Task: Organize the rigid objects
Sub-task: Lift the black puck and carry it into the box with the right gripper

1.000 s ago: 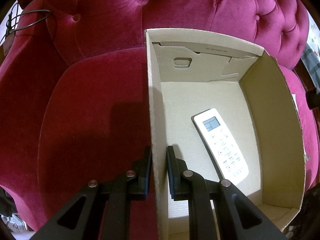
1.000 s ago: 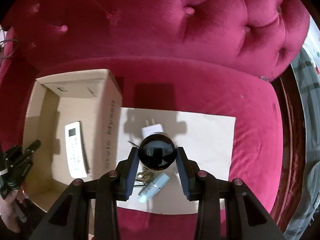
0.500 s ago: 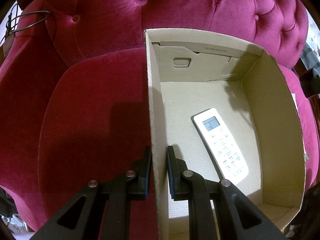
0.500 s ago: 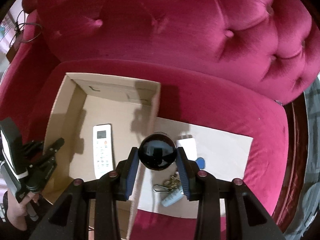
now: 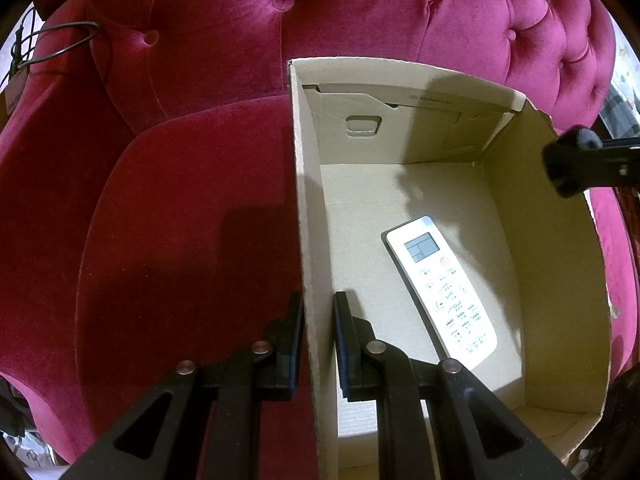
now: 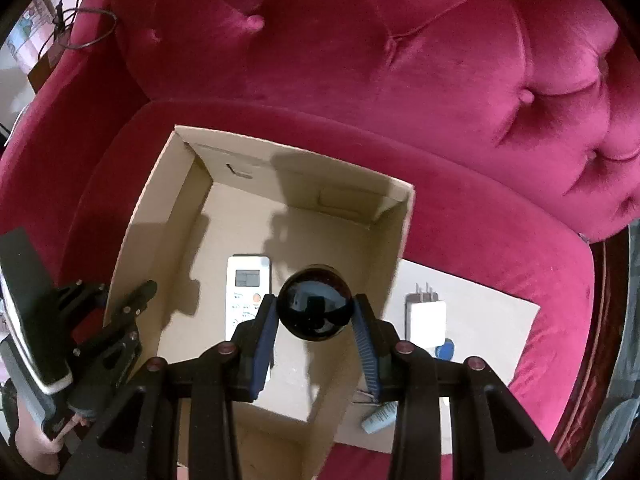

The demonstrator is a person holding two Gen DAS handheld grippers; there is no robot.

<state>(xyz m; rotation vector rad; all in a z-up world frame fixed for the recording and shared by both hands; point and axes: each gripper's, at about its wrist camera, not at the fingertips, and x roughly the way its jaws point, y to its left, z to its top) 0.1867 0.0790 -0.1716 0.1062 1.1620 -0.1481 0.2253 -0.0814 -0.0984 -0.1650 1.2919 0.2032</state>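
A tufted armchair in magenta velvet, soft with a light sheen. On its seat, an open box of matt brown corrugated cardboard, its cut edges rough. Inside lies a remote control of smooth white plastic. A black ball, glossy and mirror-like, shows reflections. A flat matt cardboard sheet holds a smooth white plastic charger with metal prongs.

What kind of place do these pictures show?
Probably a home living room: a tufted crimson velvet sofa, a white air-conditioner remote control in an open cardboard box, and a white wall charger.
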